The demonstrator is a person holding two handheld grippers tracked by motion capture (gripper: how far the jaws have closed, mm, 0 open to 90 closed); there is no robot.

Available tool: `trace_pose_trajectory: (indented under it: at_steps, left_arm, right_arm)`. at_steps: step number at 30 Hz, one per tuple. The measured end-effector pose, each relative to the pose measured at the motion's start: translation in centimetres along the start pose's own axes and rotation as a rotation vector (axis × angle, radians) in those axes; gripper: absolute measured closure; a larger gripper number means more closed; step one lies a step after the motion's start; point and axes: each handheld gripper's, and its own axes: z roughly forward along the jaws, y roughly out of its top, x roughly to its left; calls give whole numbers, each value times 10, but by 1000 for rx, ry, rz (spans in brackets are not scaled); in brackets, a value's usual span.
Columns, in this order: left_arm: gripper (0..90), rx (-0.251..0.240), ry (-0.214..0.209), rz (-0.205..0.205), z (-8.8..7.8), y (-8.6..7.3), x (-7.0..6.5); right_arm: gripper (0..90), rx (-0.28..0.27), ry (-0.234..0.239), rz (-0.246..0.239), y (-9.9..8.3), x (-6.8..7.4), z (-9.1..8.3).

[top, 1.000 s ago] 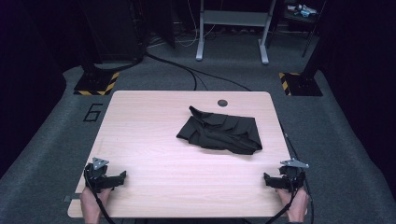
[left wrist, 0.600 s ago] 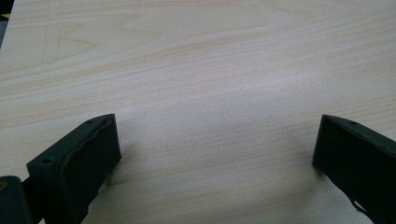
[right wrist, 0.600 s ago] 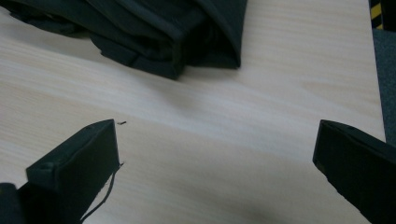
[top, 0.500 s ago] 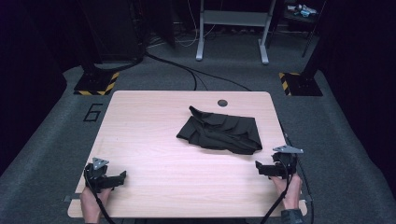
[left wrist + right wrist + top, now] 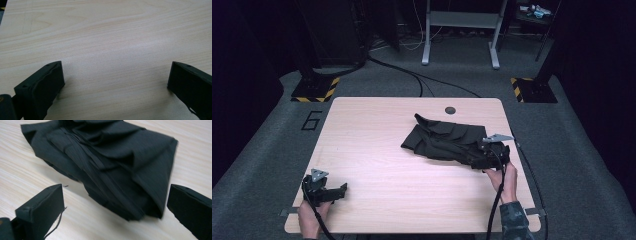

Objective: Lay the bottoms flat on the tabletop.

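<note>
Crumpled black cloth (image 5: 447, 142) on the tabletop (image 5: 377, 135), right of centre; right gripper (image 5: 482, 159) at its near corner, fingers (image 5: 40, 212) wide; left gripper (image 5: 332, 192) well apart, fingers (image 5: 40, 87) wide.

One figure can be read: a dark "6" (image 5: 313, 120), marked on the grey floor (image 5: 267, 150) just beside the counter's (image 5: 377, 150) far left corner. No other lettering, label or brand is legible.

A lab-like recording space: lone wooden table (image 5: 377, 145), dark curtained surroundings, hazard-striped stand bases (image 5: 314, 91), floor cables (image 5: 412, 75).
</note>
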Motion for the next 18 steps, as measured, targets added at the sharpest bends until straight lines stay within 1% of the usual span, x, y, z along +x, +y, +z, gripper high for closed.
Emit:
trace_pose_trajectory:
  at_steps: [1, 2, 6, 7, 10, 12, 13, 14, 15, 17, 18]
  left_arm:
    - [2, 1, 0, 1, 0, 0, 0]
    - [2, 1, 0, 1, 0, 0, 0]
    - [2, 1, 0, 1, 0, 0, 0]
    - [2, 1, -1, 0, 0, 0, 0]
    - [3, 1, 0, 1, 0, 0, 0]
    - [2, 0, -1, 0, 0, 0, 0]
    - [2, 1, -1, 0, 0, 0, 0]
    - [2, 1, -1, 0, 0, 0, 0]
    - [3, 1, 0, 0, 0, 0, 0]
    - [2, 1, -1, 0, 0, 0, 0]
    - [3, 0, -1, 0, 0, 0, 0]
  right_arm:
    - [3, 5, 4, 6, 5, 3, 2]
    - [3, 6, 8, -11, 9, 5, 4]
    - [11, 2, 34, -48, 28, 11, 17]
    - [15, 4, 45, -42, 32, 13, 20]
    - [21, 14, 54, -64, 43, 19, 31]
    - [25, 34, 65, -80, 51, 23, 42]
    - [29, 41, 64, -94, 54, 25, 48]
    - [31, 56, 64, -87, 55, 27, 52]
    - [33, 74, 68, -105, 58, 28, 60]
    - [37, 97, 62, -114, 60, 29, 72]
    - [37, 118, 57, -122, 60, 28, 80]
